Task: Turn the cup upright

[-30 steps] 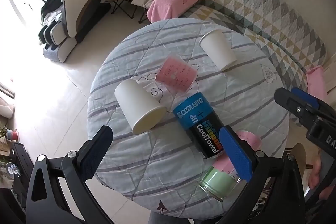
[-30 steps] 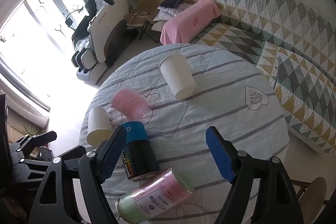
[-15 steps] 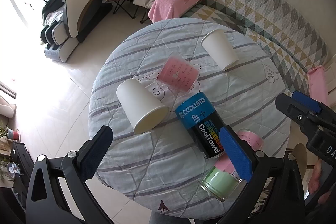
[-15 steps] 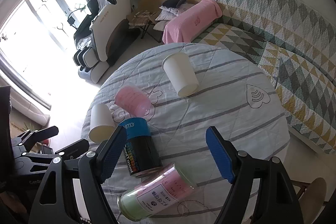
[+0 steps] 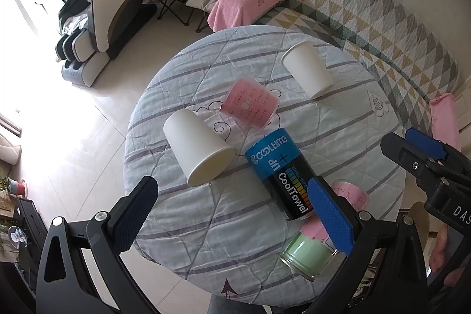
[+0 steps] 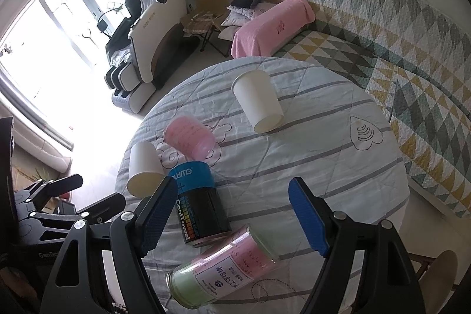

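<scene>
Several containers lie on their sides on a round table [image 5: 206,231] with a striped cloth. A white paper cup [image 5: 197,150] lies near the left edge, also in the right wrist view [image 6: 144,168]. A second white paper cup [image 5: 307,72] lies at the far side [image 6: 260,103]. A pink translucent cup [image 5: 250,103] lies between them [image 6: 190,139]. My left gripper [image 5: 232,214] is open and empty, high above the near table. My right gripper [image 6: 232,221] is open and empty, above the near edge.
A blue-and-black CoolTowel can [image 5: 279,172] and a pink-and-green jar [image 6: 223,267] lie near the front edge. A patterned sofa [image 6: 397,55], a pink towel [image 6: 270,25], folding chairs and a massage chair [image 5: 114,11] stand beyond the table.
Both grippers have drifted slightly; the table sits a little lower and further right in each view. Nothing on the table has moved, and both grippers stay open.
</scene>
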